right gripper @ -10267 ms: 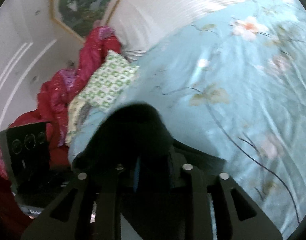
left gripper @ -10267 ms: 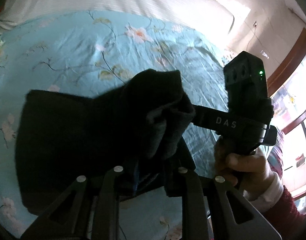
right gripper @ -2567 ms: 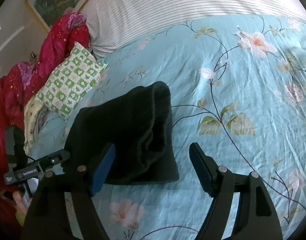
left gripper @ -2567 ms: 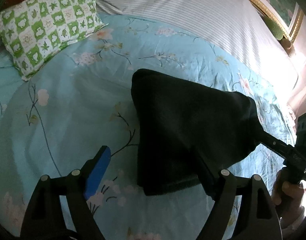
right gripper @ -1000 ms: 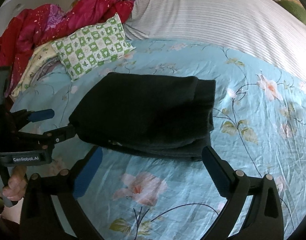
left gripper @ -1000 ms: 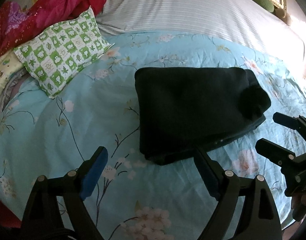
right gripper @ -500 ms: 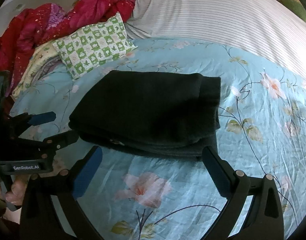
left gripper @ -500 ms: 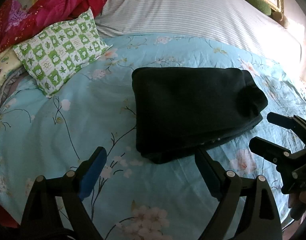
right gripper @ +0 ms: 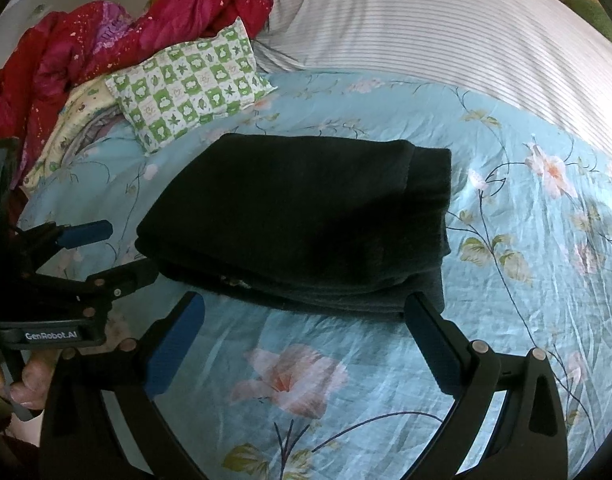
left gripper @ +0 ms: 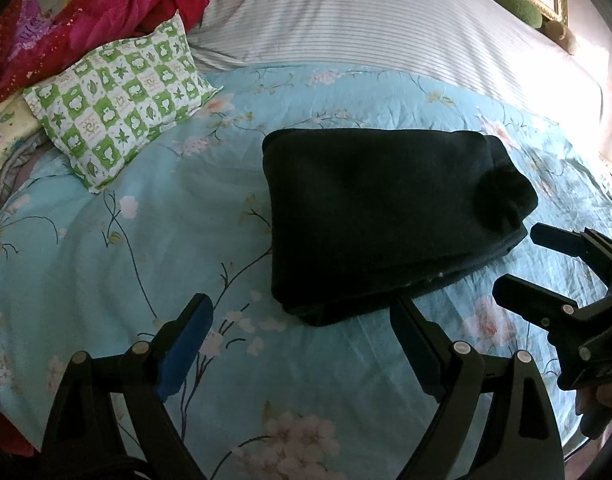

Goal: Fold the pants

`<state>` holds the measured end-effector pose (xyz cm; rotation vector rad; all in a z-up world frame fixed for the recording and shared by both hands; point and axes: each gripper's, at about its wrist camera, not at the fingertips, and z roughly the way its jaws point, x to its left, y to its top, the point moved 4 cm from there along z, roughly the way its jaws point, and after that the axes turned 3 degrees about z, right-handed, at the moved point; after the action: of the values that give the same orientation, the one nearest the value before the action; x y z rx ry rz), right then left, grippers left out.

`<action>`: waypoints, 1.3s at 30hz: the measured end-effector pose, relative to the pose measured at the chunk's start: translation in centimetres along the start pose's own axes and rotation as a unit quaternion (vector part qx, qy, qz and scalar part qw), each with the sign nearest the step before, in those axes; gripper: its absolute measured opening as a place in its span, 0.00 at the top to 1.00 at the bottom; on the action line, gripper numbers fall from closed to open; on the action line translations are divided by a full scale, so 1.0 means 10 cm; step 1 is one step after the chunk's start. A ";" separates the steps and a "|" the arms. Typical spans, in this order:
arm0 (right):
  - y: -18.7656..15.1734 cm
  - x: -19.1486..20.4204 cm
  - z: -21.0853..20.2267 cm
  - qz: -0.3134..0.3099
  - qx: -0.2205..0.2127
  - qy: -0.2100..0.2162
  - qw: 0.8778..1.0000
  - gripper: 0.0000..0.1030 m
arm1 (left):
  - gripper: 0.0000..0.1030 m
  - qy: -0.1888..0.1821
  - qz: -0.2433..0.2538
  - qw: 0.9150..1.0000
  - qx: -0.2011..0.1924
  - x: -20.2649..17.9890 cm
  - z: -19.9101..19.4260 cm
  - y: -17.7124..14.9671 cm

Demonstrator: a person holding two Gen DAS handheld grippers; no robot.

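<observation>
The left hand-held gripper point(left gripper: 298, 344) is spread wide, its blue-padded fingers point(left gripper: 184, 340) holding nothing and touching nothing; it hovers over the bed point(left gripper: 106, 248) just short of the near edge of the pants point(left gripper: 382, 216). The right hand-held gripper point(right gripper: 302, 340) is likewise spread wide and empty, poised just short of the same near edge. In the left wrist view the right hand-held gripper appears at the right margin, fingers apart, close to the pants' right end, with part of the person's hand point(left gripper: 602, 396) gripping its handle. In the right wrist view the left hand-held gripper appears at the left margin, fingers apart beside the pants' left end, held by a hand point(right gripper: 30, 372).

The pants lie folded into a compact dark stack on the blue floral bed. A green checked pillow point(left gripper: 118, 96) sits beyond them, near a red quilt point(right gripper: 106, 28) and a striped bolster point(left gripper: 386, 28).
</observation>
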<state>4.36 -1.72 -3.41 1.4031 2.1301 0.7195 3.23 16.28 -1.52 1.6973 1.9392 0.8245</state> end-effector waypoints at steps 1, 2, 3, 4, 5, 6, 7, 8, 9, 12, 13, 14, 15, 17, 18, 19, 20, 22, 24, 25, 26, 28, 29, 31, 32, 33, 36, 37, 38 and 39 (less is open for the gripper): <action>0.00 0.00 0.00 0.001 -0.001 0.000 1.000 0.03 | 0.12 0.000 -0.001 1.000 0.000 0.00 0.00 0.00; 0.00 0.00 0.00 0.000 0.000 0.000 1.000 0.03 | 0.12 0.000 -0.001 1.000 0.000 0.00 0.00 0.00; 0.00 0.00 0.00 0.000 0.000 0.000 1.000 0.03 | 0.12 0.000 -0.001 1.000 0.000 0.00 0.00 0.00; 0.00 0.00 0.00 0.000 0.000 0.000 1.000 0.03 | 0.12 0.000 0.000 1.000 0.000 0.00 0.00 0.00; 0.01 -0.01 0.00 -0.002 0.001 0.001 1.000 0.03 | 0.12 0.000 0.000 1.000 0.000 0.00 0.00 0.00; 0.00 -0.01 0.00 -0.002 0.000 0.001 1.000 0.03 | 0.12 0.001 -0.001 1.000 0.000 0.00 -0.01 0.00; 0.00 -0.02 0.00 -0.002 0.000 0.001 1.000 0.03 | 0.12 0.000 -0.001 1.000 -0.001 0.00 0.00 0.00; 0.00 -0.02 0.00 -0.002 0.000 0.001 1.000 0.03 | 0.12 0.000 0.000 1.000 -0.001 0.00 0.00 0.00; 0.00 -0.02 0.00 -0.001 0.000 0.002 1.000 0.03 | 0.12 0.000 0.000 1.000 0.000 0.00 0.00 0.00; 0.02 -0.03 0.01 -0.001 0.000 0.002 1.000 0.03 | 0.12 -0.001 -0.001 1.000 0.000 0.00 0.00 0.00; 0.03 -0.03 0.01 -0.001 0.000 0.003 1.000 0.03 | 0.12 0.000 -0.001 1.000 0.000 0.01 0.00 0.00; 0.02 -0.03 0.01 -0.001 0.000 0.003 1.000 0.03 | 0.12 0.000 0.000 1.000 -0.001 0.00 0.00 0.00; 0.02 -0.03 0.01 -0.001 0.000 0.002 1.000 0.03 | 0.12 0.000 0.000 1.000 -0.001 0.01 0.00 0.00; 0.02 -0.03 0.01 -0.001 0.000 0.002 1.000 0.03 | 0.12 0.001 0.000 1.000 -0.002 0.01 -0.01 0.00; 0.02 -0.03 0.01 -0.001 0.000 0.002 1.000 0.03 | 0.12 0.001 -0.001 1.000 -0.002 0.01 -0.01 0.00; 0.02 -0.03 0.01 -0.001 0.000 0.002 1.000 0.03 | 0.12 0.001 0.000 1.000 -0.002 0.01 -0.01 0.00; 0.02 -0.03 0.01 -0.001 -0.001 0.003 1.000 0.03 | 0.12 0.001 0.000 1.000 -0.003 0.00 -0.01 0.00; 0.02 -0.03 0.02 -0.002 -0.001 0.002 1.000 0.03 | 0.12 0.002 0.000 1.000 -0.003 0.00 -0.02 0.00; 0.02 -0.03 0.01 -0.001 -0.001 0.002 1.000 0.03 | 0.12 0.002 0.000 1.000 -0.003 0.00 -0.02 0.00; 0.02 -0.02 0.01 -0.001 -0.001 0.002 1.000 0.03 | 0.12 0.002 0.000 1.000 -0.003 0.00 -0.02 0.00; 0.02 -0.02 0.01 -0.001 -0.002 0.002 1.000 0.03 | 0.12 0.002 0.000 1.000 -0.003 0.00 -0.03 0.00; 0.02 -0.02 0.01 0.000 -0.001 0.002 1.000 0.03 | 0.12 0.002 0.000 1.000 -0.003 0.00 -0.03 0.00; 0.02 -0.02 0.01 0.000 -0.001 0.002 1.000 0.03 | 0.12 0.002 0.000 1.000 -0.004 0.00 -0.03 0.00; 0.02 -0.02 0.01 -0.001 -0.002 0.002 1.000 0.03 | 0.12 0.003 0.000 1.000 -0.005 0.00 -0.03 0.00; 0.02 -0.02 0.01 -0.001 -0.002 0.002 1.000 0.03 | 0.12 0.003 0.000 1.000 -0.005 0.00 -0.04 0.00; 0.02 -0.02 0.01 -0.001 -0.001 0.003 1.000 0.03 | 0.12 0.003 0.001 1.000 -0.006 -0.01 -0.04 0.00; 0.02 -0.02 0.01 -0.002 -0.003 0.002 1.000 0.03 | 0.12 0.002 0.002 1.000 -0.008 -0.01 -0.05 0.01; 0.02 -0.02 0.02 -0.003 -0.003 0.002 1.000 0.03 | 0.12 0.003 0.002 1.000 -0.009 -0.01 -0.06 0.01; 0.03 -0.02 0.01 -0.003 -0.003 0.002 1.000 0.03 | 0.12 0.003 0.003 1.000 -0.010 -0.01 -0.07 0.01; 0.04 -0.02 0.01 -0.003 -0.003 0.002 1.000 0.03 | 0.12 0.004 0.003 1.000 -0.010 -0.02 -0.07 0.02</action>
<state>4.78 -1.72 -3.21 1.3925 2.1320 0.7275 2.91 16.04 -0.92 1.6910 1.9252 0.8508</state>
